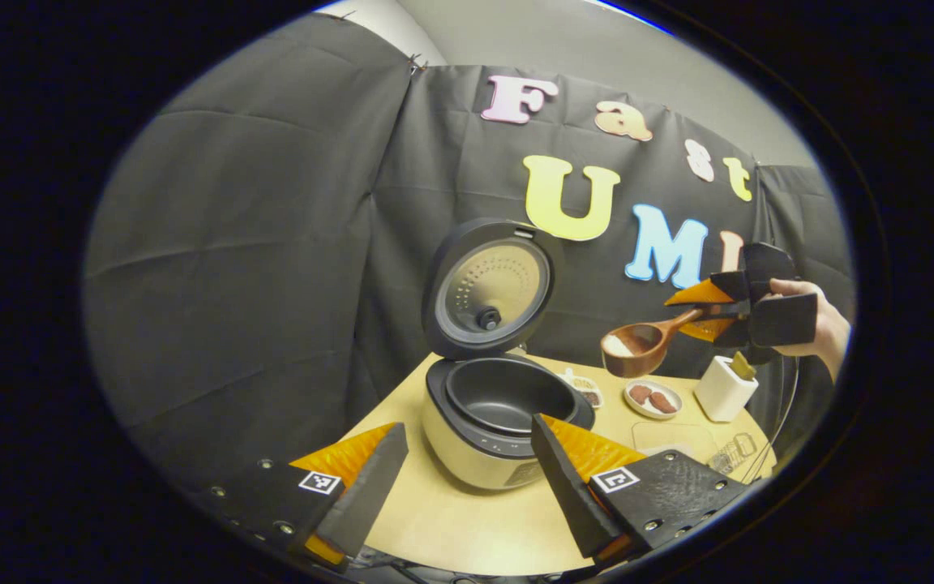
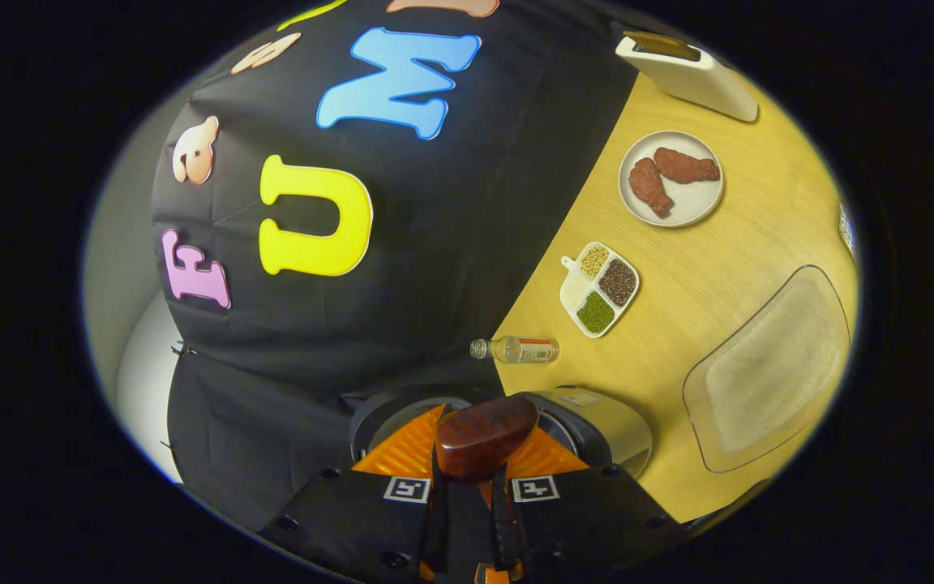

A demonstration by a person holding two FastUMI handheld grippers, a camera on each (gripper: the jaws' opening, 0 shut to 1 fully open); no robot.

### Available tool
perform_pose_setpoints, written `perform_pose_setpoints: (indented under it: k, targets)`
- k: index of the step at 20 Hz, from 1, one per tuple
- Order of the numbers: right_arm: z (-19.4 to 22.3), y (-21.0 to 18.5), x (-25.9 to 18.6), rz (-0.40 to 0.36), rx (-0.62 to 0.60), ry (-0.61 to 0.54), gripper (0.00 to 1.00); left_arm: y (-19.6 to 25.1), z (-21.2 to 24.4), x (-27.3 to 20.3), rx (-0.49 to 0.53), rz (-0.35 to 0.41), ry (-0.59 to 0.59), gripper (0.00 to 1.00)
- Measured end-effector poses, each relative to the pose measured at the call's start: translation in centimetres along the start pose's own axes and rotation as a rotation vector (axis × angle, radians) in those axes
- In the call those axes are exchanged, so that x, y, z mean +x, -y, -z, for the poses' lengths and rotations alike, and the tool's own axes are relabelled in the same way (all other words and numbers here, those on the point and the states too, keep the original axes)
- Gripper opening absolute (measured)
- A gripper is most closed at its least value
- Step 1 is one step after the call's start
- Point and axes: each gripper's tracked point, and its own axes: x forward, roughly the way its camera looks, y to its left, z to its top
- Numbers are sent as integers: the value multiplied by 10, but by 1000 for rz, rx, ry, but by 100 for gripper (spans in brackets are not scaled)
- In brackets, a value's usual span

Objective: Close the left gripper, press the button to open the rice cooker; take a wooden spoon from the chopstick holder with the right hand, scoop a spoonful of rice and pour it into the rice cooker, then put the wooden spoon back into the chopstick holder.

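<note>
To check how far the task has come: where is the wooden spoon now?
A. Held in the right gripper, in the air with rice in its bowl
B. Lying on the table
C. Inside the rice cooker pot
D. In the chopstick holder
A: the right gripper clamps the wooden spoon, raised beside the open rice cooker, rice in its bowl.

The rice cooker (image 1: 499, 422) stands on the table with its round lid (image 1: 490, 288) swung up and open, baring a dark, empty inner pot. The wooden spoon (image 1: 637, 345) hangs in the air to the cooker's right, above the table, bowl up and holding a little white rice. The white chopstick holder (image 1: 724, 388) stands upright near the table's far edge.
</note>
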Motion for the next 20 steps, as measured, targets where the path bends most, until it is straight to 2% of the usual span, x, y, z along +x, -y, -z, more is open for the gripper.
perform_pose_setpoints:
  k: [3, 4, 5, 9, 10, 12, 14, 15, 16, 17, 20]
  targets:
    - [14, -11, 24, 3, -76, -19, 22, -10, 5, 6, -9, -8, -16, 96]
    - [21, -13, 31, 4, -100, -34, 18, -13, 5, 8, -8, -12, -19, 96]
    - [25, -15, 36, 8, -122, -46, 23, -15, 5, 11, -6, -16, -20, 96]
    - [32, -23, 52, 25, -232, -45, 22, -29, 4, 16, -4, -33, -24, 96]
    - [35, -20, 63, 32, -268, -49, 19, -31, 5, 17, -9, -31, -27, 96]
    - [40, -12, 78, 49, -352, -56, 23, -33, 8, 21, -24, -32, -35, 96]
    - [44, -14, 84, 60, -430, -45, 19, -34, 10, 24, -28, -32, -42, 96]
    - [45, -16, 87, 59, -471, -34, 23, -33, 11, 23, -26, -33, -43, 96]
    - [46, -18, 91, 59, -504, -19, 19, -31, 12, 25, -23, -32, -42, 96]
    - [47, -19, 95, 58, -533, -7, 23, -30, 12, 26, -21, -32, -41, 96]
    - [52, -24, 104, 53, -614, 7, 22, -32, 11, 29, -15, -40, -46, 96]
